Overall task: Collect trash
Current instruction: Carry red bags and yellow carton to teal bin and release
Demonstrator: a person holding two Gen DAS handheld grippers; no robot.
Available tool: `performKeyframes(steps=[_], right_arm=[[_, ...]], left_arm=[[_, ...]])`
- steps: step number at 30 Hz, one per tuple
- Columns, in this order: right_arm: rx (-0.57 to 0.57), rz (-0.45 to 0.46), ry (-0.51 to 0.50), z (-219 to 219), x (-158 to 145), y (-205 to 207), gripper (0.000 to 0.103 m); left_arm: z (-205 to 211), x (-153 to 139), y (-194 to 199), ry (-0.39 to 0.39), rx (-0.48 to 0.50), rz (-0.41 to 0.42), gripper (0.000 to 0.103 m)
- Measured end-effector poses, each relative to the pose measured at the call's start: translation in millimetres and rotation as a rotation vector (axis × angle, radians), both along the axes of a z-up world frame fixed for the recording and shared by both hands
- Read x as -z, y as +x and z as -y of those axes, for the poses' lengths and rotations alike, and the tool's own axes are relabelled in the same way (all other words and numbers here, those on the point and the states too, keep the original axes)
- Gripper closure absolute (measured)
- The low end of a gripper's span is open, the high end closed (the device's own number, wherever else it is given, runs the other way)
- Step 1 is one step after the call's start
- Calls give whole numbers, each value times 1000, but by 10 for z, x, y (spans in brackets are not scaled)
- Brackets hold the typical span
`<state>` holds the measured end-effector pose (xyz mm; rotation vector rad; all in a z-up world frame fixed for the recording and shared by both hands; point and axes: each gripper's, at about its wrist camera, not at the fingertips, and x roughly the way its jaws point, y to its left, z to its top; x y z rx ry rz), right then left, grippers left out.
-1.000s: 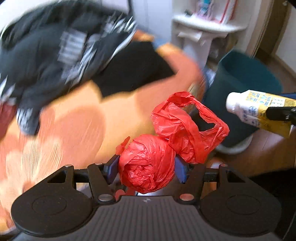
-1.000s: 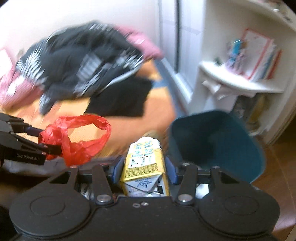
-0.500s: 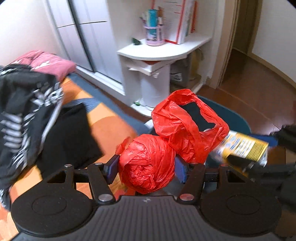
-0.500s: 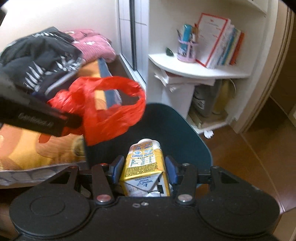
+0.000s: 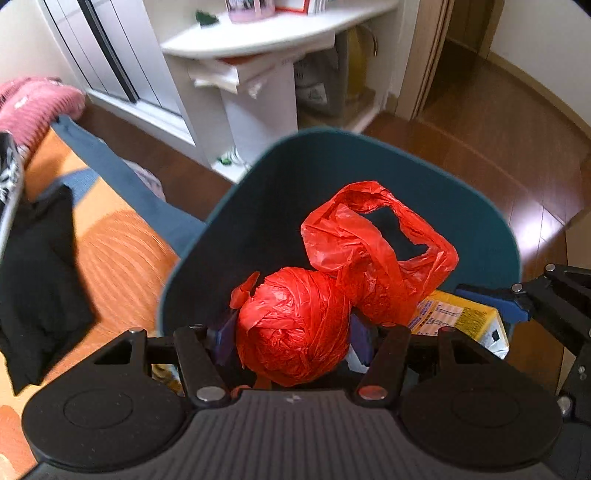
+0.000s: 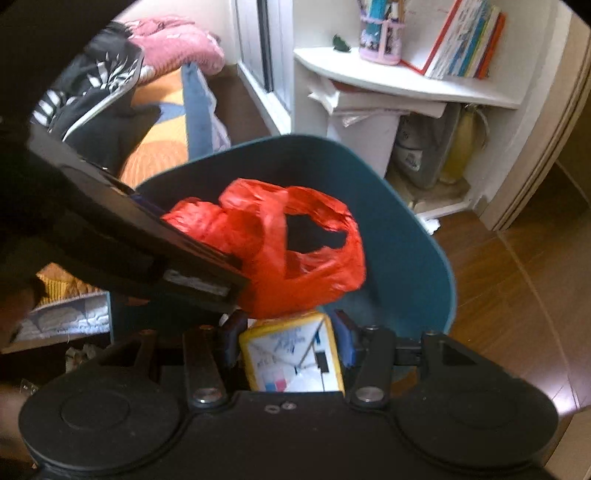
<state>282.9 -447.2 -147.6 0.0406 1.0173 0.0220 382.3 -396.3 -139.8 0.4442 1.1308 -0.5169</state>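
1. Left hand-held gripper (image 5: 293,341): clamped on balled red plastic bag (image 5: 295,325), its loose handles hanging over the open teal bin (image 5: 491,236).
2. Right hand-held gripper (image 6: 288,341): pads grip a yellow carton (image 6: 291,354), above the bin's near rim.
3. Bin stands on wooden floor (image 5: 498,129), beside white shelf (image 5: 280,31).
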Motion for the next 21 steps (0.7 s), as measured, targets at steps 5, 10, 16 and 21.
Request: performKeyframes(steps=[5,10,16,21], right_arm=[[-43,1,-41,-80,-9,-20,54],[-50,4,-51,-116,-88,-93,53],[-40,29,-39,-123,-280,-212,53],[-38,68,-11,-216,-523,-342,53]], left_arm=[[18,139,40,-18,-9,-35,37],[-42,136,23,-37,-13,-53,37],[-226,-78,-96,-82,-26,-47,37],[-505,-366,-270,-114,-40,-13,37]])
